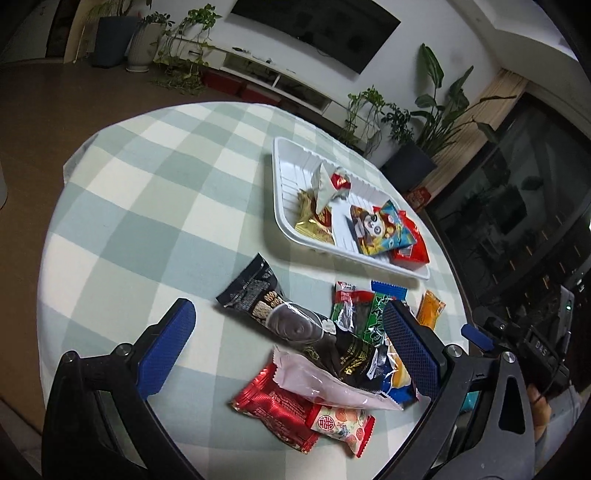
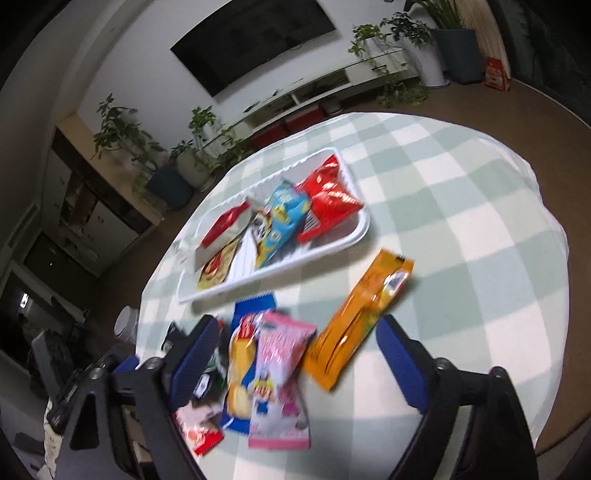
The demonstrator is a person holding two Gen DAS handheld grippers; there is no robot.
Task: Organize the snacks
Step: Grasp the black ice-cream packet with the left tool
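Observation:
A white tray on the checked tablecloth holds several snack packs, among them a panda pack and a red bag. Loose snacks lie in front of it: a long black pack, a pink pack, a red pack and an orange pack. My left gripper is open, its fingers either side of the loose pile, holding nothing. My right gripper is open above the pink and orange packs, also holding nothing.
The round table has a green and white checked cloth. Potted plants, a wall television and a low white cabinet stand beyond it. The right gripper's body shows at the right edge of the left wrist view.

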